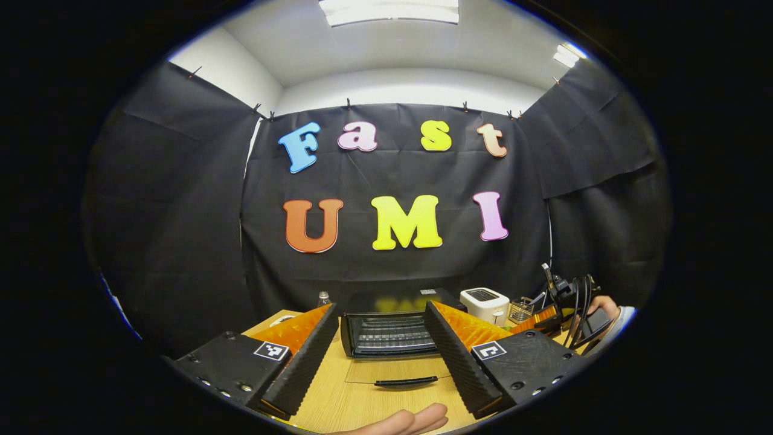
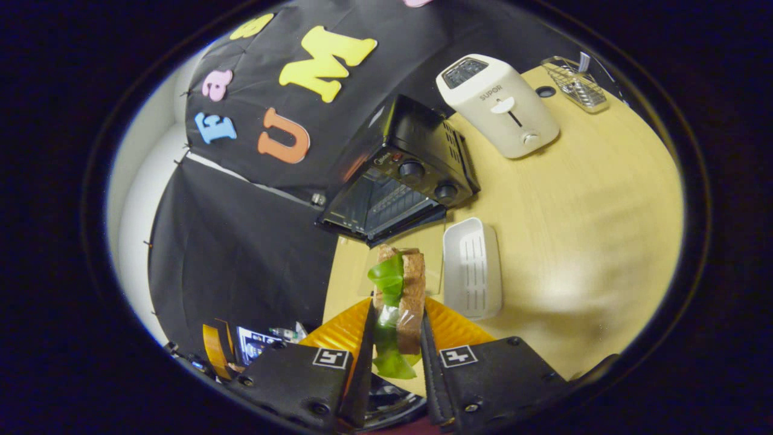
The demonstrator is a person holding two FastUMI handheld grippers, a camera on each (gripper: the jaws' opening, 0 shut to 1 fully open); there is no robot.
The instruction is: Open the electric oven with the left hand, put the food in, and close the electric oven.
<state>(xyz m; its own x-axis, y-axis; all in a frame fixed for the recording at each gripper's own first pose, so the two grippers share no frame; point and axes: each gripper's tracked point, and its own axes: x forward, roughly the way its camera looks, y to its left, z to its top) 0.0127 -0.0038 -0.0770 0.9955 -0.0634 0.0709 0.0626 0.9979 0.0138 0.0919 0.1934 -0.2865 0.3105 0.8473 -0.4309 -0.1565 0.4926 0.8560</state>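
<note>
The oven (image 1: 389, 332) stood at the back of the wooden table (image 1: 338, 399), its glass door (image 1: 398, 374) folded down flat toward the front edge, the rack inside open to view. The left gripper (image 1: 377, 356) hung before it with fingers spread wide and nothing between them, bare tabletop on either side. The right gripper (image 2: 395, 344) was clamped on the sandwich (image 2: 400, 302), held above the table in front of the oven mouth. The sandwich was brown bread with green lettuce hanging out. A white tray (image 2: 471, 269) lay just beside the door, a toaster (image 2: 498, 106) farther off
</note>
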